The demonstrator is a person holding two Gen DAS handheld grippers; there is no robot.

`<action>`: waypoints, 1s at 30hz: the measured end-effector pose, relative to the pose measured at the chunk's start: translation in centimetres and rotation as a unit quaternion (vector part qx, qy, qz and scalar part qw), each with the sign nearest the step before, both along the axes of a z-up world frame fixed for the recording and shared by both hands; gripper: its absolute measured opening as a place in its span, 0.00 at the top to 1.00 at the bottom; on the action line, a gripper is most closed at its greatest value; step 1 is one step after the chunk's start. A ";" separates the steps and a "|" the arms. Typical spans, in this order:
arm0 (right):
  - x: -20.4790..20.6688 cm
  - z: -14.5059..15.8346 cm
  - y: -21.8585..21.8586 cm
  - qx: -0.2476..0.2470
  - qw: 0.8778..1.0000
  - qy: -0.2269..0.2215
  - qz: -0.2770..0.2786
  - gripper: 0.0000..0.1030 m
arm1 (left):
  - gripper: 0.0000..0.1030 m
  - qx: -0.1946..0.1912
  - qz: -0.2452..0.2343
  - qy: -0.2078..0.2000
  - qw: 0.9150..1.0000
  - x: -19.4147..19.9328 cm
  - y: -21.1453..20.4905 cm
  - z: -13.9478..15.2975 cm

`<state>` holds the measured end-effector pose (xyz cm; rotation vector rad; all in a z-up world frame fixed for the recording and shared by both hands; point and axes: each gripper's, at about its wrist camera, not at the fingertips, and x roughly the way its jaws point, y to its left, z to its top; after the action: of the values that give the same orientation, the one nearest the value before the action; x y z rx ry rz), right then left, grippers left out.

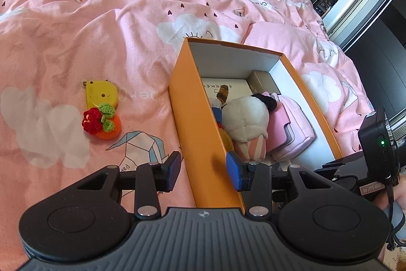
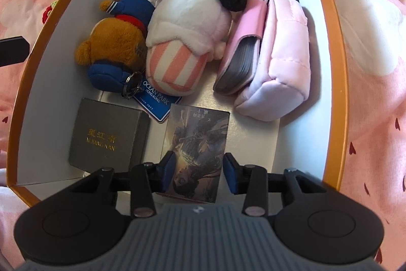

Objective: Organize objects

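Down inside the orange box (image 2: 330,17), my right tool (image 2: 198,173) points straight at the floor of it, its jaws spread either side of a picture card (image 2: 196,144) that lies flat between a grey gift box (image 2: 106,136) and the bare white bottom; the pads stand clear of the card's edges, so I judge it already set down rather than pinched. My left tool (image 1: 204,170) has its jaws spread too, straddling the near orange wall, and I cannot tell whether either pad actually touches the cardboard. Still out on the pink bedspread (image 1: 76,29), well apart from the box's left wall, lie a yellow tape measure (image 1: 101,94) and a crocheted fruit charm (image 1: 101,123), touching each other. The risks I see from here: lifting the right tool carelessly could catch the card's edge on a pad and drag it up or flip it against the ice-cream plush (image 2: 187,42). The soft bed gives the box no firm footing, so a push on its wall from the left tool could tip or slide it. The two leftover pieces sit so close that grabbing one may snag the other, and the charm's yarn could hook on a pad.
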<state>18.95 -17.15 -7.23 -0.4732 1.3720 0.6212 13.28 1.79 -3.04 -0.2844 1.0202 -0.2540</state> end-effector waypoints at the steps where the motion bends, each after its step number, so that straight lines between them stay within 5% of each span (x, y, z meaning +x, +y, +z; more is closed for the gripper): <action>1: -0.1 0.0 0.0 0.001 1.000 0.001 0.005 0.62 | 0.53 0.000 0.000 0.001 1.000 0.0 0.0 0.0; 10: -1.8 -0.2 0.6 0.002 0.998 0.005 0.064 0.65 | 0.53 -0.002 -0.005 0.006 1.000 -0.1 0.0 -0.1; 17: 0.7 0.5 0.3 0.005 0.999 -0.031 0.020 0.63 | 0.53 -0.005 0.001 0.009 1.000 -0.1 0.2 -0.2; 21: 1.7 -0.3 0.7 -0.005 0.999 -0.047 0.003 0.77 | 0.53 -0.005 0.002 0.011 1.000 -0.1 0.3 -0.2; 27: 2.2 -0.2 0.4 -0.004 0.999 -0.037 -0.014 0.86 | 0.53 -0.006 0.005 0.014 1.000 0.1 0.7 -0.5; 30: 2.3 -0.1 -0.1 0.014 0.999 -0.021 -0.021 0.83 | 0.53 -0.006 0.005 0.015 1.000 0.2 0.7 -0.6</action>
<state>21.22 -17.27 -7.32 -0.4310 1.3281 0.5924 13.46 2.52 -3.60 -0.3050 1.0479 -0.2484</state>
